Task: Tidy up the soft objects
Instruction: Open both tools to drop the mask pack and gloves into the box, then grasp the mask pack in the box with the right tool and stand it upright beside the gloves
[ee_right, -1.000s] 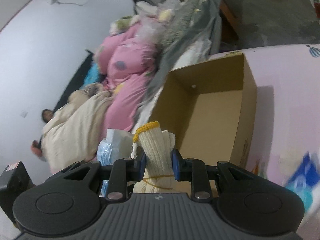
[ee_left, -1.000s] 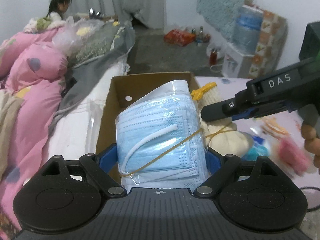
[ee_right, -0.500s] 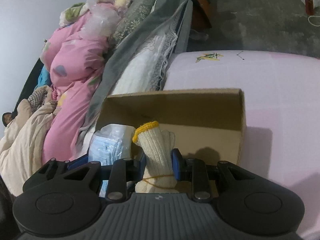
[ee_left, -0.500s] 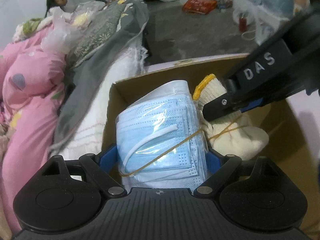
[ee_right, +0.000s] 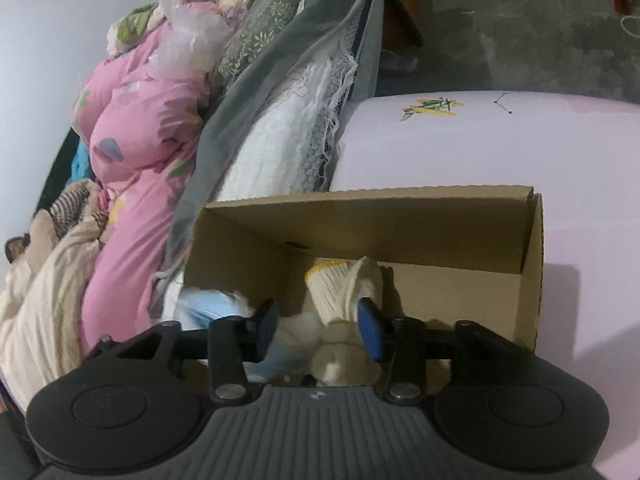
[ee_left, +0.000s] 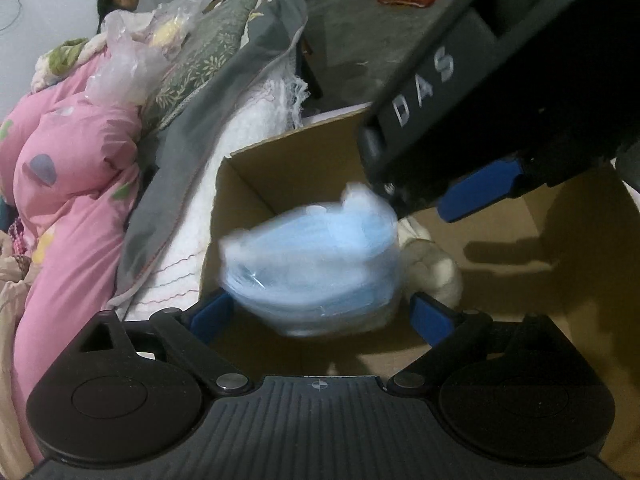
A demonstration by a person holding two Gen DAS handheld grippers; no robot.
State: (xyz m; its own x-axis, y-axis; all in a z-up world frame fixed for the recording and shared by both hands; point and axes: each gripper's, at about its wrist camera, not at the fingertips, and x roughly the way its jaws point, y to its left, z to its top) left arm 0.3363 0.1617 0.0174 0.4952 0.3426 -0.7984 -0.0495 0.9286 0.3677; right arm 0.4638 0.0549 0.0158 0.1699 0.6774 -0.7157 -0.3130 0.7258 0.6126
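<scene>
Count recorded: one cardboard box [ee_right: 460, 232]; one bagged pack of blue face masks [ee_left: 316, 264]; one bundle of cream knit gloves [ee_right: 344, 292]; two tongs [ee_left: 320, 312], [ee_right: 318, 326]; one person [ee_left: 120, 0] in the background.

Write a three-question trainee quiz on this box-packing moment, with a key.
1. True or false: the pack of blue masks is over the cardboard box.
2. Which item lies between the right gripper fingers: A masks, B white knit gloves, C pink quilt?
3. Fill in: the left gripper pads are ___ of the mask pack.

Key: 1 true; 2 B; 3 clear, as the jaws are opening.
</scene>
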